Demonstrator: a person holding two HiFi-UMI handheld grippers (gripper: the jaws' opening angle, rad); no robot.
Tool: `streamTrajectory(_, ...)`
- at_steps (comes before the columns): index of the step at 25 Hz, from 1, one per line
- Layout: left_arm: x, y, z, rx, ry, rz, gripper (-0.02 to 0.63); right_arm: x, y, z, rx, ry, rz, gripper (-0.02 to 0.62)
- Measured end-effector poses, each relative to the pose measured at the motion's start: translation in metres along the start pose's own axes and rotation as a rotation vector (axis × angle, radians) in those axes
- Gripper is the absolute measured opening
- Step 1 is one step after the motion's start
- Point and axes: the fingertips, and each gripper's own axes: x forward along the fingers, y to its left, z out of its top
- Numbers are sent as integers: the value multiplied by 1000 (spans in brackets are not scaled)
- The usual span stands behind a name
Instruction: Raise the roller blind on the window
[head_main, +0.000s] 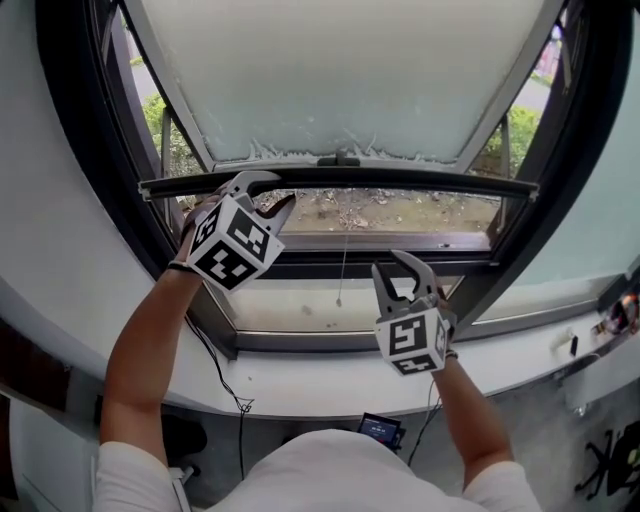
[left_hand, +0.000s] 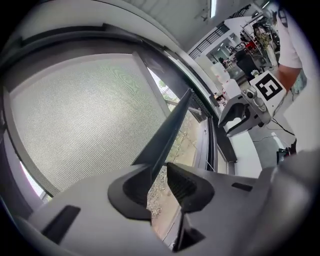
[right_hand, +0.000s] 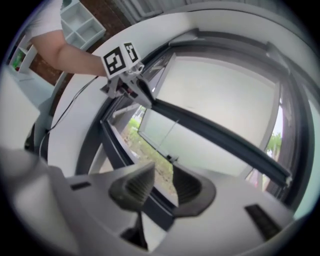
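Observation:
The roller blind (head_main: 340, 70) of pale mesh covers most of the window, and its dark bottom bar (head_main: 400, 181) runs across above a strip of bare glass. A thin pull cord (head_main: 343, 265) hangs from the bar's middle. My left gripper (head_main: 272, 190) is at the bar's left end with its jaws astride the bar. In the left gripper view the bar (left_hand: 170, 125) lies against one pad, with a gap to the other. My right gripper (head_main: 398, 268) is lower, in front of the glass, open and empty. The right gripper view shows its jaws (right_hand: 162, 172) pointing at the lower frame.
A dark window frame (head_main: 130, 200) surrounds the glass, and a white sill (head_main: 300, 375) curves below it. A black cable (head_main: 215, 370) runs down from the sill at the left. A small screen (head_main: 380, 430) sits near my body. Gravel and shrubs lie outside.

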Motion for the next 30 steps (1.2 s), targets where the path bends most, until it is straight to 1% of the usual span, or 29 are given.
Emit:
streamTrajectory(2, -1, 2, 2, -7, -5, -1, 110, -2, 5, -7, 7, 14, 8, 104)
streamTrajectory(8, -3, 5, 5, 11, 1, -5, 110, -4, 17, -20, 21, 33, 31, 104)
streamTrajectory(14, -5, 8, 9, 25, 2, -8, 110, -4, 18, -26, 13, 51, 25, 104)
streamTrajectory(18, -6, 13, 14, 53, 6, 3, 110, -3, 17, -27, 11, 55, 26, 104)
streamTrajectory(23, -11, 25, 25, 22, -30, 23, 110, -1, 20, -27, 8, 56, 36, 104)
streamTrajectory(30, -20, 44, 43, 32, -61, 47, 110, 1, 25, -23, 3, 55, 43, 104)
